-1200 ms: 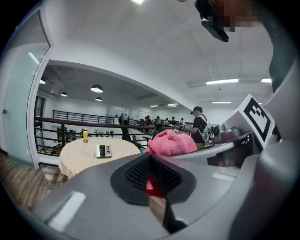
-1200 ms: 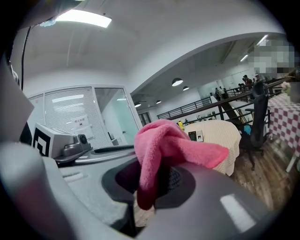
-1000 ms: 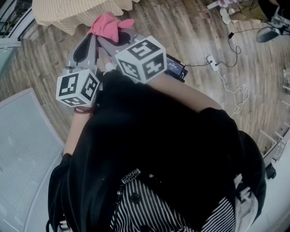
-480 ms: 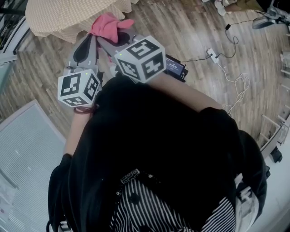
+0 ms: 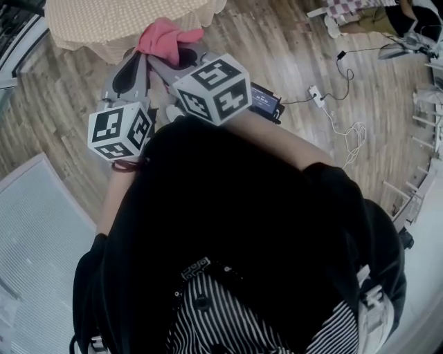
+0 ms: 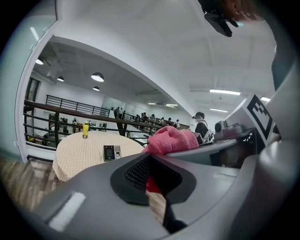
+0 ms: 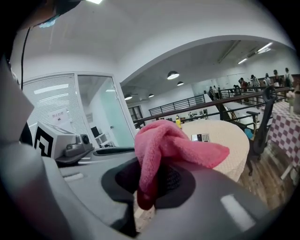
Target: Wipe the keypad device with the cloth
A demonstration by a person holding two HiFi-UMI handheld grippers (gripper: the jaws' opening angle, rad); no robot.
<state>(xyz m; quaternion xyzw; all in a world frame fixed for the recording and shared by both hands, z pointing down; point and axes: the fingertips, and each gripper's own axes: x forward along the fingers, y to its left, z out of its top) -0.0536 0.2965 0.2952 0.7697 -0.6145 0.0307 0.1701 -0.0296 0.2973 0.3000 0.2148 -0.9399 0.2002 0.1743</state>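
A pink cloth (image 5: 165, 36) is bunched at the tip of my right gripper (image 5: 158, 61), whose jaws are shut on it. In the right gripper view the cloth (image 7: 164, 143) drapes over the jaws. My left gripper (image 5: 130, 66) is held right beside it with its jaws together and nothing clearly in them. From the left gripper view the cloth (image 6: 171, 139) shows just beyond that gripper's tip. The keypad device (image 7: 200, 137) lies far ahead on a round table with a beige checked cover (image 7: 225, 140). It also appears as a small keypad device (image 6: 111, 152) in the left gripper view.
The beige table (image 5: 118, 21) stands ahead on a wooden floor (image 5: 297, 48). A yellow bottle (image 6: 85, 130) stands on it. A white cable and power strip (image 5: 325, 104) lie on the floor to the right. A railing (image 6: 70, 117) and distant people are behind the table.
The head view has shifted slightly, so the floor and table sit a little differently. Both grippers and the pink cloth keep the same pose.
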